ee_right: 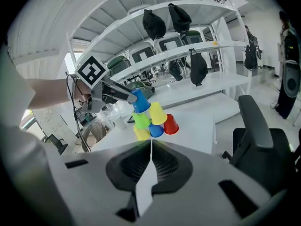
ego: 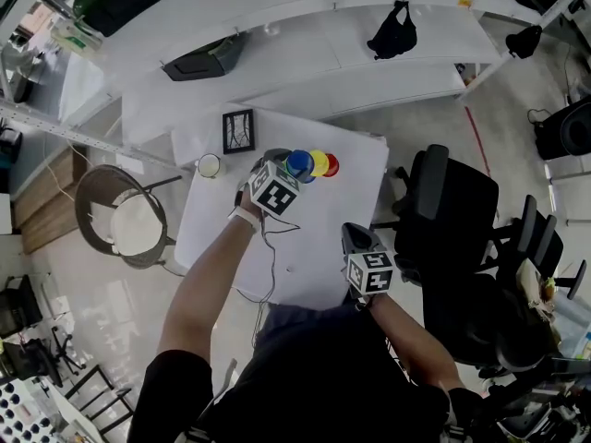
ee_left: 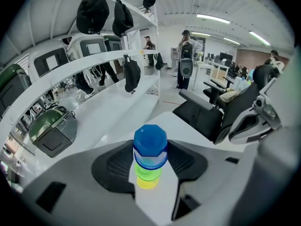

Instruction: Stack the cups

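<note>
A pyramid of upturned cups stands at the far side of the white table (ego: 323,247). In the right gripper view its base is a yellow cup (ee_right: 141,133), a blue cup (ee_right: 156,130) and a red cup (ee_right: 170,124). A green cup (ee_right: 141,120) and a second yellow cup (ee_right: 157,113) rest on them. My left gripper (ego: 288,170) is shut on the top blue cup (ee_left: 150,145), which sits over the green cup (ee_left: 149,169). My right gripper (ego: 356,235) hovers near the table's front right, shut and empty (ee_right: 150,147).
A black picture frame (ego: 238,130) and a small white cup (ego: 210,165) sit at the table's far left. Black office chairs (ego: 452,220) crowd the right side. A round bin (ego: 125,215) stands left. White shelves with black bags (ego: 392,30) run behind.
</note>
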`<action>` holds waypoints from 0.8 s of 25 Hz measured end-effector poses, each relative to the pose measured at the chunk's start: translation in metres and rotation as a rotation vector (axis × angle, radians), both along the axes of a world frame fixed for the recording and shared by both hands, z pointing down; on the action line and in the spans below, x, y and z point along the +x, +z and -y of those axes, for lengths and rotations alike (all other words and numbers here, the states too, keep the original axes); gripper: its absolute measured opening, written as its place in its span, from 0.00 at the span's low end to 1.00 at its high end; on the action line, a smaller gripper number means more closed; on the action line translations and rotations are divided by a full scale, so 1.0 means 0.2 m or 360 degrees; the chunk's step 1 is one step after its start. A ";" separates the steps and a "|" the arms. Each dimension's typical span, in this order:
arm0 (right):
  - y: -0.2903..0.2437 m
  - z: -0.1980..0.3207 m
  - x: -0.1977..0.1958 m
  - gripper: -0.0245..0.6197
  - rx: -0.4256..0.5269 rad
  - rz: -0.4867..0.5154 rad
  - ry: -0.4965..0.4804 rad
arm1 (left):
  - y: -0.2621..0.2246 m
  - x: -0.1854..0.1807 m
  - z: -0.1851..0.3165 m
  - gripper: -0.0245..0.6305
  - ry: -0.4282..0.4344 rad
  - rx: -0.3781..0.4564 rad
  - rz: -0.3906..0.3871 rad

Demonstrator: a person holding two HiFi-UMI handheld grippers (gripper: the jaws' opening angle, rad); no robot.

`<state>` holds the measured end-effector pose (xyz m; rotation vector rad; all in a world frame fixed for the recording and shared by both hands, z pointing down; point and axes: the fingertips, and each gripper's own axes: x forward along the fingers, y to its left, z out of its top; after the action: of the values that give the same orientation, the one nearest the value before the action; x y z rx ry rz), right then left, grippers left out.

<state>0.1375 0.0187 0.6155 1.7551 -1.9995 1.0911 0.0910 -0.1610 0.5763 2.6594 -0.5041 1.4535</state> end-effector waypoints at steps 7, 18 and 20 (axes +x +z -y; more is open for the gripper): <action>0.02 -0.01 0.00 0.05 -0.0014 -0.0002 -0.0004 | 0.00 0.00 0.01 0.38 -0.0035 -0.0018 -0.0053; 0.00 0.01 0.05 0.05 0.0010 -0.0018 0.0031 | -0.29 -0.20 -0.06 0.45 -0.0314 0.0002 -0.0463; -0.03 0.02 0.08 0.05 0.0013 -0.0022 0.0046 | -0.33 -0.30 -0.11 0.44 -0.0406 -0.0018 -0.0487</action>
<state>0.1538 0.0142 0.6102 1.7961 -1.9795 1.0783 0.0316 -0.1399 0.5099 2.6208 -0.7653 0.9584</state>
